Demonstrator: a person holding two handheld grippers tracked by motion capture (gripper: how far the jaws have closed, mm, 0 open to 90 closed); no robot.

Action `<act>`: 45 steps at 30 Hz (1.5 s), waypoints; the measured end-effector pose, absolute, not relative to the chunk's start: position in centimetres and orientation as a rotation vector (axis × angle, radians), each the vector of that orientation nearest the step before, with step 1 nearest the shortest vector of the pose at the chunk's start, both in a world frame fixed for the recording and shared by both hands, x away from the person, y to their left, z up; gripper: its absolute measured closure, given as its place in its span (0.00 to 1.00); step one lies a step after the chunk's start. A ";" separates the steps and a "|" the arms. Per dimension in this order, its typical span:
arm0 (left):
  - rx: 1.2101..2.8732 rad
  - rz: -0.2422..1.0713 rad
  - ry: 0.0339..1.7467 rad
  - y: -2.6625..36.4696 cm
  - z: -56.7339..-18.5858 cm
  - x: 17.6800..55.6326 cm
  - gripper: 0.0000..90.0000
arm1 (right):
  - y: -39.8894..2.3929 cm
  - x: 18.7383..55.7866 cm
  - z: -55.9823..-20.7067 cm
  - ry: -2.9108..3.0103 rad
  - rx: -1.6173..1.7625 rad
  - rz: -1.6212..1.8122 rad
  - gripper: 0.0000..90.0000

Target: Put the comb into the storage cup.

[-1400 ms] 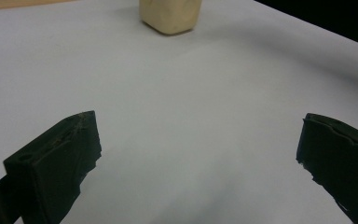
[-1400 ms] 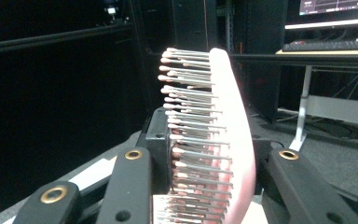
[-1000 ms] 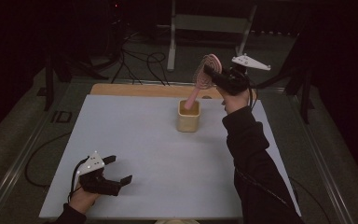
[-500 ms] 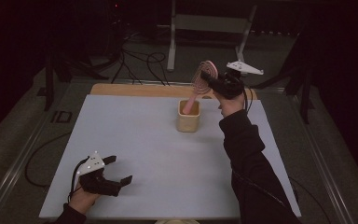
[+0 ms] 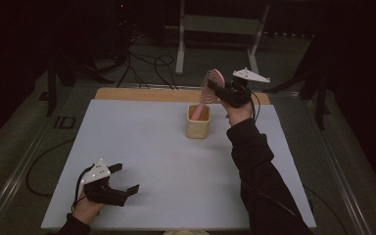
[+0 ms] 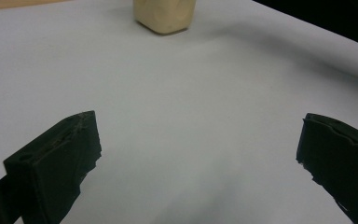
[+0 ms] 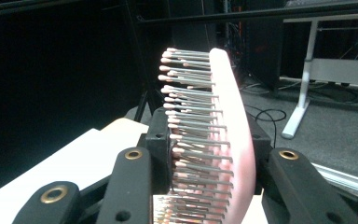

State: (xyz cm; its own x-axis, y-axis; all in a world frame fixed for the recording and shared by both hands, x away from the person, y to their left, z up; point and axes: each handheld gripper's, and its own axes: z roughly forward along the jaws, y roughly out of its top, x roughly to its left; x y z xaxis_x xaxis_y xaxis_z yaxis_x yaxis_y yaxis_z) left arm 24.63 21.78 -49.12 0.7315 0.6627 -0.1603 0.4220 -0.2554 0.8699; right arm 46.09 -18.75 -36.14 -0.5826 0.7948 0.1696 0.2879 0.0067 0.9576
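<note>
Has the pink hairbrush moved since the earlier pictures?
Yes. The hairbrush in the right gripper has sunk toward the cream cup, its handle now reaching deeper inside.

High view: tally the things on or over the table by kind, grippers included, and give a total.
Hairbrush, pink, held in the right gripper: 1
Cup, cream, with the brush handle in it: 1
Grippers, left gripper open and right gripper shut: 2
Total: 4
</note>
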 end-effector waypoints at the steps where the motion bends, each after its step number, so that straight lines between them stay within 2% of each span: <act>1: 1.891 0.289 0.837 21.8 -49.1 24.6 0.00 | -18.7 46.2 -36.5 1.869 1.120 1.601 0.72; 21: 1.889 0.289 0.832 21.8 -49.0 24.6 0.00 | -18.5 46.5 -39.2 1.882 1.188 1.601 0.72; 45: 1.889 0.291 0.832 21.8 -49.1 24.6 0.00 | -18.6 46.7 -41.0 1.901 1.248 1.600 0.72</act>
State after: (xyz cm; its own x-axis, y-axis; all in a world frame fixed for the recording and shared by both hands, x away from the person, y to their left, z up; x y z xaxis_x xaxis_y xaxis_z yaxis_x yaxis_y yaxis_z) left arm 24.58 21.84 -49.06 0.7336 0.6607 -0.1590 0.4179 -0.2541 0.8722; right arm 46.69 -18.57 -40.99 -0.5457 0.7971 0.2586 0.3910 -0.0307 0.9199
